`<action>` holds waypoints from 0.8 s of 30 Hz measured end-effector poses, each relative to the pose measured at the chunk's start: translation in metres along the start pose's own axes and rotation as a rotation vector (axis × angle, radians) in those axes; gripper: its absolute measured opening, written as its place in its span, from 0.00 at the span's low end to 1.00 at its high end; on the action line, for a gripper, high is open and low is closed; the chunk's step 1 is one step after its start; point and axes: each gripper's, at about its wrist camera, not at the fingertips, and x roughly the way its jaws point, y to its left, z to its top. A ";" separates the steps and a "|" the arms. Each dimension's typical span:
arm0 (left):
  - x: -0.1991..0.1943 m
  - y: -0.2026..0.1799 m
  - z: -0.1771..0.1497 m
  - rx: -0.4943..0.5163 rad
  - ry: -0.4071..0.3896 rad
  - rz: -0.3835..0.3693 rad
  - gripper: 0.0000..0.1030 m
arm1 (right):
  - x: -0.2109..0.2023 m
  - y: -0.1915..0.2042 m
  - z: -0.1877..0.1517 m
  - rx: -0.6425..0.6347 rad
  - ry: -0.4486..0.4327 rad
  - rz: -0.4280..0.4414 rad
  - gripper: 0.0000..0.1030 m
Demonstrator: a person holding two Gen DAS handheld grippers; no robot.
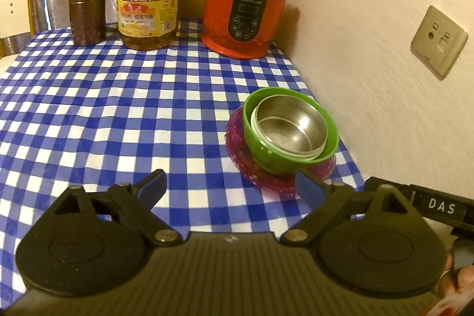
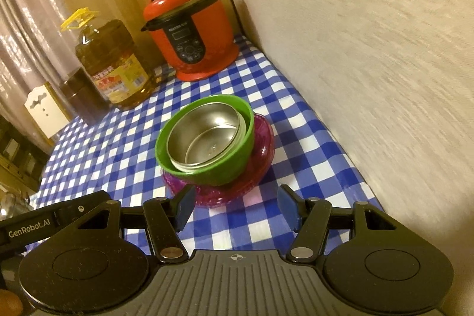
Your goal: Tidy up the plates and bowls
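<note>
Grippers (image 1: pixel 231 187) (image 2: pixel 235 208) agape; 2 bowls (image 2: pixel 207 138), 1 plate (image 2: pixel 237 191).

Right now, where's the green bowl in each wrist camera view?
Left wrist view: green bowl sits right of center, on the purple plate, steel bowl nested inside.
Right wrist view: green bowl sits at center, just beyond the open tongs.
Shared landmark: red pressure cooker at the table's far end.
</note>
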 end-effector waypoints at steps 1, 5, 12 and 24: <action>-0.004 0.000 -0.002 0.006 -0.003 0.011 0.90 | -0.003 0.001 -0.002 -0.007 -0.004 -0.001 0.59; -0.020 0.000 -0.010 0.021 -0.019 0.033 0.90 | -0.015 0.004 -0.013 -0.033 -0.016 -0.007 0.59; -0.040 0.001 -0.021 -0.015 -0.024 0.024 0.89 | -0.034 0.010 -0.027 -0.049 -0.023 0.003 0.59; -0.069 -0.008 -0.042 -0.009 -0.034 0.015 0.89 | -0.070 0.017 -0.048 -0.084 -0.040 0.012 0.59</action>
